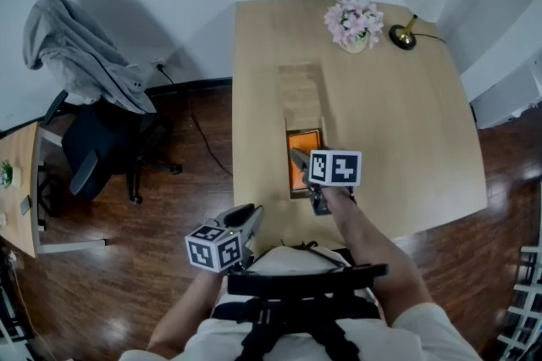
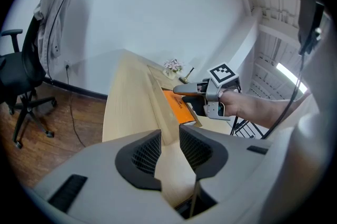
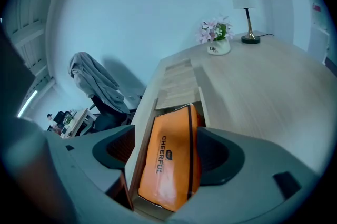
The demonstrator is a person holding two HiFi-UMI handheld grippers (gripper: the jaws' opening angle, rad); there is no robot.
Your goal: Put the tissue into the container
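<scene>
An orange tissue pack (image 1: 302,152) (image 3: 171,160) lies in the near compartment of a long wooden container (image 1: 301,97) (image 3: 176,78) set along the middle of the table. My right gripper (image 1: 305,169) (image 3: 166,141) hovers over that compartment, jaws wide, with the pack between them. The container's left wall stands between the left pad and the pack, and no pad visibly presses on it. In the left gripper view the pack (image 2: 178,107) sits under the right gripper (image 2: 187,97). My left gripper (image 1: 252,215) (image 2: 169,139) hangs at the table's near edge, jaws slightly apart and empty.
A pot of pink flowers (image 1: 354,24) and a brass lamp base (image 1: 403,36) stand at the table's (image 1: 406,139) far edge. Left of the table are an office chair with a grey garment (image 1: 85,97) and a side desk (image 1: 17,181).
</scene>
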